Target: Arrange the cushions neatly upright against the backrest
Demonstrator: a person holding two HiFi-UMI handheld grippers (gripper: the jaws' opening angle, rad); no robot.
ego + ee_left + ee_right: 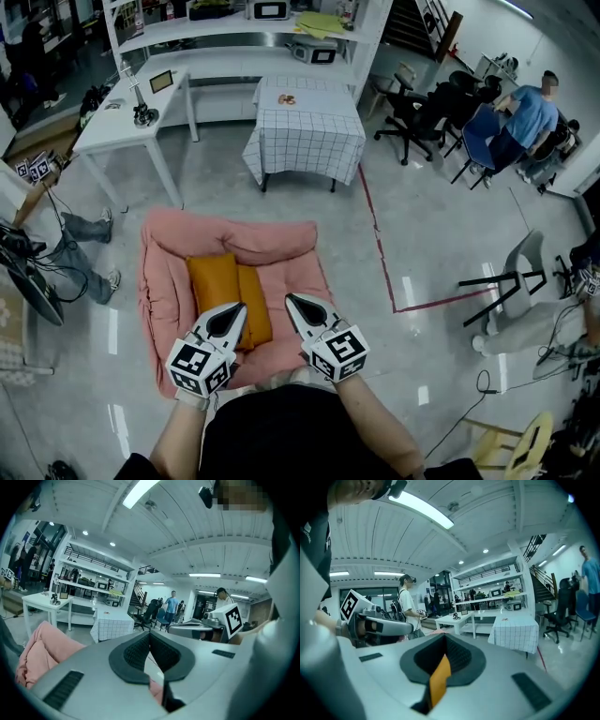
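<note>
Left jaws: the left gripper point(150, 634) has its two dark pads pressed together at the tips. Nothing is caught between them, and only a bit of pink fabric shows through the slot below.

Right jaws: the right gripper point(444, 638) is also closed tip to tip. An orange sliver point(439, 679) fills the slot under the tips. It looks like a cushion seen beyond the jaws rather than pinched cloth, since in the head view the cushions lie undisturbed.

Grippers in the head view: both sit side by side at lower centre of the frame, tips pointing up the frame.

Nearest cushion: the darker orange cushion point(255, 314) lies between the two grippers, just up-frame of the left tips and just left of the right tips.

Second cushion: the bright orange cushion point(212, 283) touches the darker one on its left, up-frame of the left gripper, so the left hand is nearer to it.

Long axis: both cushions run from bottom to top of the frame, in line with the way the jaws point.

Seat: the cushions rest on the pink seat point(302, 286), left of its centre.

Backrest: the padded pink backrest point(234, 234) crosses the frame above the cushions, and the bright cushion's far end reaches its foot.

Posture: they look laid along the seat, not stood against the backrest, though the steep downward view hides their exact tilt.
</note>
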